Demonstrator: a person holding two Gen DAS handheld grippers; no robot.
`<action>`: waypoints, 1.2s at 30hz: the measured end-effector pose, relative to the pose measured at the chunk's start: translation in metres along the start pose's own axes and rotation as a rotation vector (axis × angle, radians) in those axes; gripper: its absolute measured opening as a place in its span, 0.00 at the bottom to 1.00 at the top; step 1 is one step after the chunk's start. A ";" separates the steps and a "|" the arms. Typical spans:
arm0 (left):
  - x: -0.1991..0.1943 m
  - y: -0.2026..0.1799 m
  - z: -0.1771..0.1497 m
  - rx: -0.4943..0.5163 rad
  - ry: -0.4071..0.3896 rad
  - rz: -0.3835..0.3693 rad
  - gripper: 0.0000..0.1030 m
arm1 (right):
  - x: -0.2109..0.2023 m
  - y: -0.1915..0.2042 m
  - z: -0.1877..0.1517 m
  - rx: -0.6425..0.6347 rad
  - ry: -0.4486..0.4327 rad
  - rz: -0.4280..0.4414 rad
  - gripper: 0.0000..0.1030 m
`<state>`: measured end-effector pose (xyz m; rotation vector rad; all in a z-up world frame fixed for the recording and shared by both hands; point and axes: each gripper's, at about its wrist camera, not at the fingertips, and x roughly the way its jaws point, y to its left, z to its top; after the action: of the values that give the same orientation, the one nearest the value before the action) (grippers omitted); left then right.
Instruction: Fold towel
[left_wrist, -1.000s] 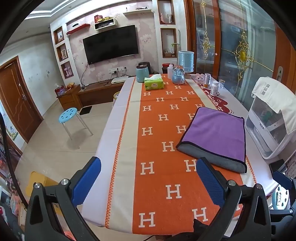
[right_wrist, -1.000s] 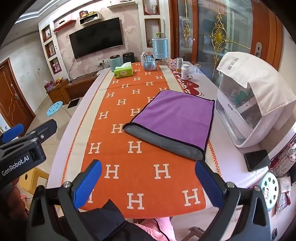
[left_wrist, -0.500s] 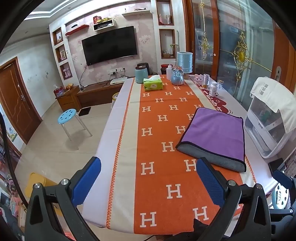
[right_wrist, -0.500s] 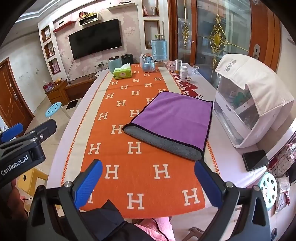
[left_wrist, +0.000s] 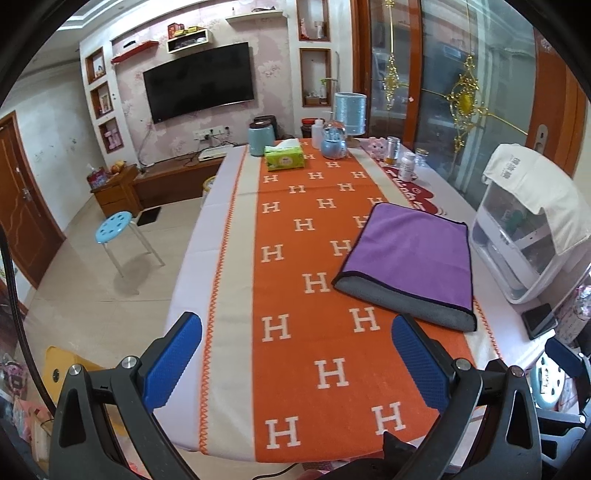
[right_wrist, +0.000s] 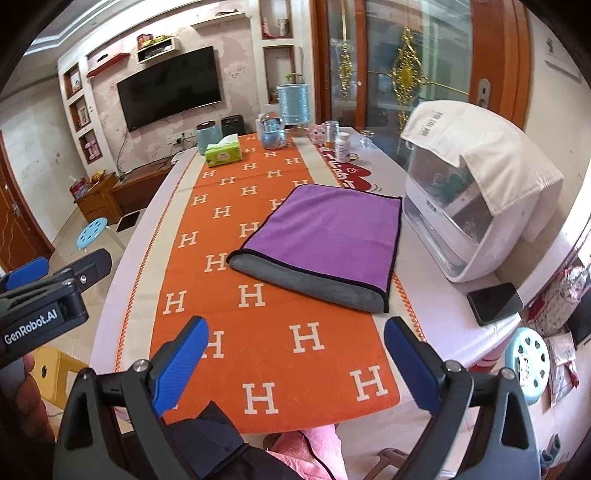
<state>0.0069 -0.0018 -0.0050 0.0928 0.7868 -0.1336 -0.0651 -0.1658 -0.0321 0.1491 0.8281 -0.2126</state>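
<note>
A purple towel (left_wrist: 410, 254) with a grey underside lies folded flat on the right part of the orange H-patterned table runner (left_wrist: 295, 258); its grey fold edge faces me. It also shows in the right wrist view (right_wrist: 325, 236). My left gripper (left_wrist: 295, 354) is open and empty, held above the near end of the table, well short of the towel. My right gripper (right_wrist: 295, 354) is open and empty too, above the near table edge. The left gripper's body shows at the left of the right wrist view (right_wrist: 44, 295).
A white covered appliance (right_wrist: 472, 206) stands right of the towel, with a black phone (right_wrist: 495, 302) near it. A green tissue box (left_wrist: 284, 158), kettle, bottles and jars stand at the far end. Blue stools stand beside the table (left_wrist: 114, 225).
Both grippers have drifted slightly; the view of the table has shifted a little. The towel has not moved and both grippers stay open.
</note>
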 end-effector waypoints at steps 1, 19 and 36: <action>0.001 -0.002 0.000 0.002 0.002 -0.008 0.99 | 0.000 -0.002 -0.001 0.007 -0.001 -0.003 0.93; 0.066 -0.046 0.040 0.094 0.100 -0.051 0.99 | 0.044 -0.047 0.030 0.034 0.002 0.013 0.89; 0.164 -0.106 0.074 0.369 0.191 -0.269 0.99 | 0.119 -0.090 0.049 -0.041 0.057 -0.011 0.85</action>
<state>0.1565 -0.1301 -0.0734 0.3535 0.9565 -0.5319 0.0258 -0.2789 -0.0921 0.1128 0.8892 -0.2024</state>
